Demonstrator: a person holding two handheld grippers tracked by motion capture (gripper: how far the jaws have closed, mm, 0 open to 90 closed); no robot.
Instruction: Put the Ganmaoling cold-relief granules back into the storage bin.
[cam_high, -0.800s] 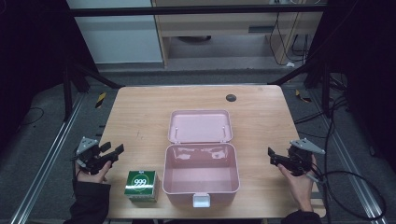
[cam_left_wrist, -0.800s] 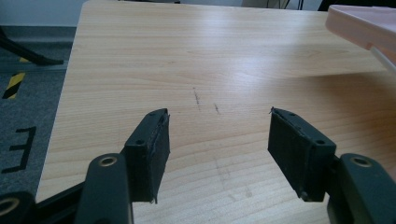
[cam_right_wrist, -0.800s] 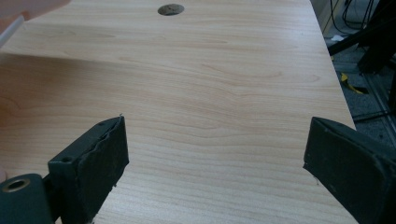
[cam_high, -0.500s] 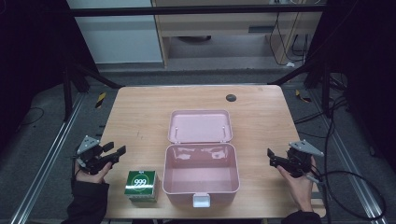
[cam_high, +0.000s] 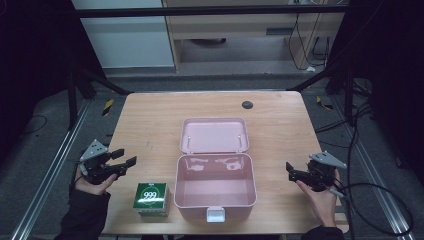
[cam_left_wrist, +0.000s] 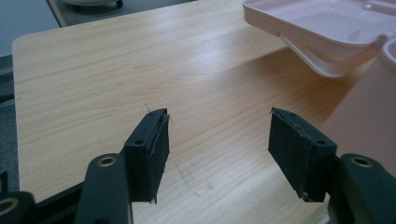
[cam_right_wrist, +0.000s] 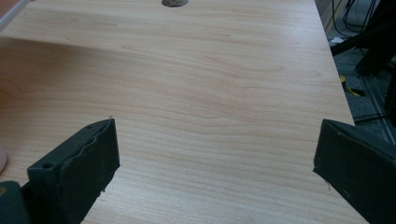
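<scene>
An open pink plastic box (cam_high: 215, 200) stands in the middle of the wooden table (cam_high: 150, 120), its lid (cam_high: 214, 135) folded back flat behind it. A green carton marked 999 (cam_high: 151, 197) sits just left of the box near the front edge. My left gripper (cam_high: 126, 157) hovers open at the table's left edge, behind the carton, with nothing between its jaws (cam_left_wrist: 219, 154). The lid (cam_left_wrist: 327, 28) and box wall (cam_left_wrist: 369, 102) lie to its right. My right gripper (cam_high: 290, 171) is open wide over bare wood (cam_right_wrist: 217, 158) to the right of the box.
A dark round hole (cam_high: 247, 104) marks the table's far right area, also ahead of the right gripper as the hole (cam_right_wrist: 173, 2). Cables (cam_high: 370, 200) trail on the floor at the right. Dark metal frame legs (cam_high: 80, 85) stand beyond the far corners.
</scene>
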